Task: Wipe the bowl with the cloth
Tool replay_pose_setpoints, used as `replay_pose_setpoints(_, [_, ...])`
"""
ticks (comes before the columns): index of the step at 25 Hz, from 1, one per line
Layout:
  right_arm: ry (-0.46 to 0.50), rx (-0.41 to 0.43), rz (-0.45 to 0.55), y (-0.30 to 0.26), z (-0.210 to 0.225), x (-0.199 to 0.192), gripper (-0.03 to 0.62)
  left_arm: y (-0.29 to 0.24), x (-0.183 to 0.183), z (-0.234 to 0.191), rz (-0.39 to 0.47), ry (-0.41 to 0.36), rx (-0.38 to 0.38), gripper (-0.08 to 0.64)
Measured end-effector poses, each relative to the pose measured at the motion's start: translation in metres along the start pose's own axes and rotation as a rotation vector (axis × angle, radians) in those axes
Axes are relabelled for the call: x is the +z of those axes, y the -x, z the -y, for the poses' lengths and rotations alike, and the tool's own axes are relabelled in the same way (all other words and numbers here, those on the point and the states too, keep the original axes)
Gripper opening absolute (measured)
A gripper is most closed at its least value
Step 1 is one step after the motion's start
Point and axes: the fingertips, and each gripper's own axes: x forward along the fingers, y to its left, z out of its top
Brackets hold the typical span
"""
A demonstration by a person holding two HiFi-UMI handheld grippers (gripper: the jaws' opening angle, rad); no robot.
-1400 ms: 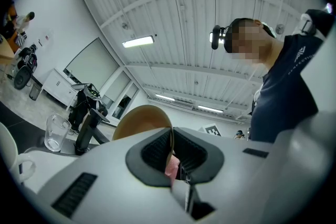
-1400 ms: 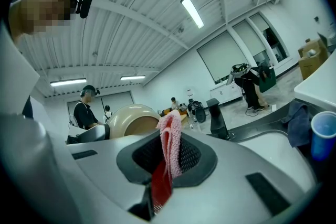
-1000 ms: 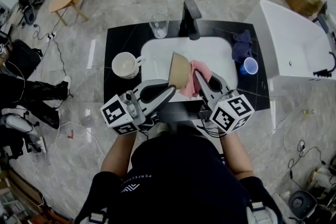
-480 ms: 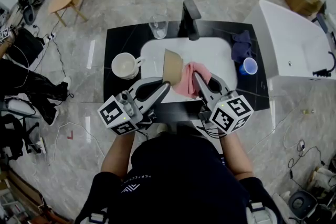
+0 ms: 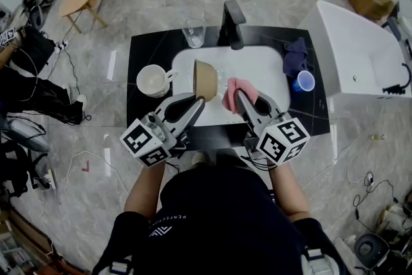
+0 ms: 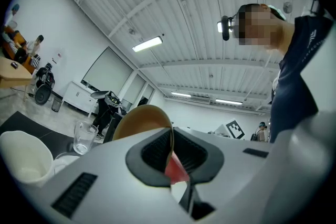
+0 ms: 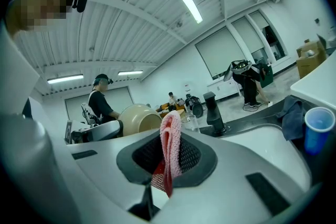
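The left claw (image 5: 201,102) is pressed together on the rim of the tan bowl (image 5: 206,78). The bowl is held on edge just beyond the claw's tips, above the white sink (image 5: 264,67). In the left gripper view the thin rim is seen pinched between the two dark pads.

The right claw (image 5: 237,96) is clamped on the pink cloth (image 5: 228,100), a fold of which stands up between its jaws. The bowl is found just left of this claw and slightly beyond it, with its rounded outside turned toward the cloth. Whether cloth and bowl touch cannot be made out.

A white mug (image 5: 153,80) is seen left of the left claw on the black surface (image 5: 145,51). A clear glass (image 5: 194,32) and a black faucet (image 5: 233,22) stand beyond both claws. A blue cup (image 5: 307,81) and a dark rag (image 5: 296,55) lie right of the right claw.
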Motion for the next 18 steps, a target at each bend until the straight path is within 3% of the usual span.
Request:
replay_pose_setpoints(8, [0.003,-0.005,-0.003,0.001,-0.001,-0.002,0.049,-0.006,-0.020,-0.012,-0.107,-0.021,0.099,0.020])
replay_pose_setpoints(18, [0.018,-0.015,-0.014,0.001,-0.002,-0.005,0.048,-0.009,-0.044,-0.026,-0.256,-0.162,0.225,0.020])
